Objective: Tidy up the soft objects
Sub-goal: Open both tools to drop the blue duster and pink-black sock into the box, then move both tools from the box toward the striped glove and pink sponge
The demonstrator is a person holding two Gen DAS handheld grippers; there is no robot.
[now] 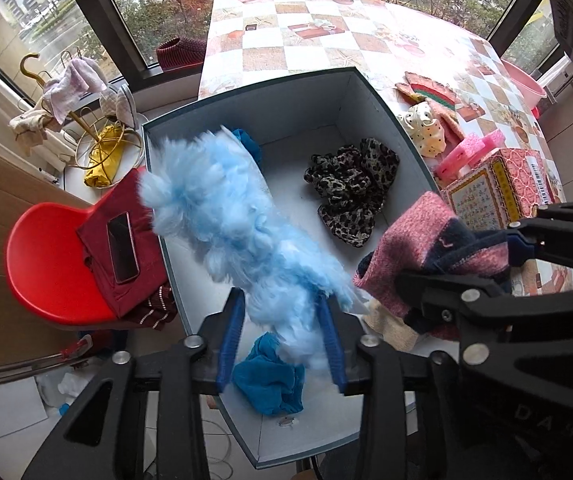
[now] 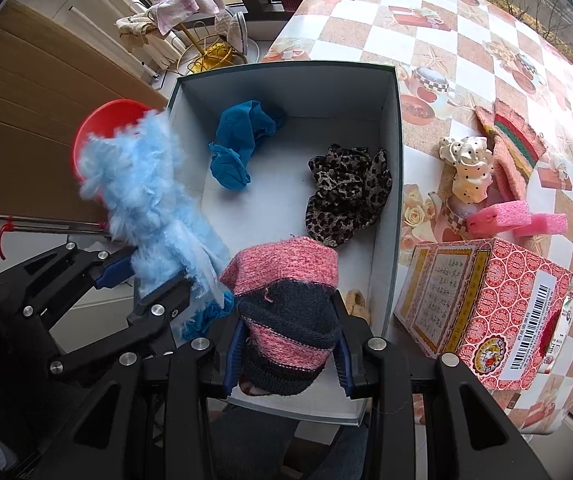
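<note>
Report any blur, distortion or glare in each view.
Left wrist view: the blue fluffy item in the left claw is motion-smeared at its far end; strong fisheye bends the box walls. Right wrist view: the pink knit piece in the right claw is sharp; soft daylight, no glare.

From my left wrist view, the fluffy blue piece (image 1: 242, 224) smears with motion blur at its far tip and hides most of one teal cloth (image 1: 248, 142) in the box (image 1: 306, 104). My right gripper (image 1: 482, 260) runs off the frame's right edge. A beige item (image 2: 355, 302) peeks out behind the striped knit (image 2: 286, 300); I can't identify it.
</note>
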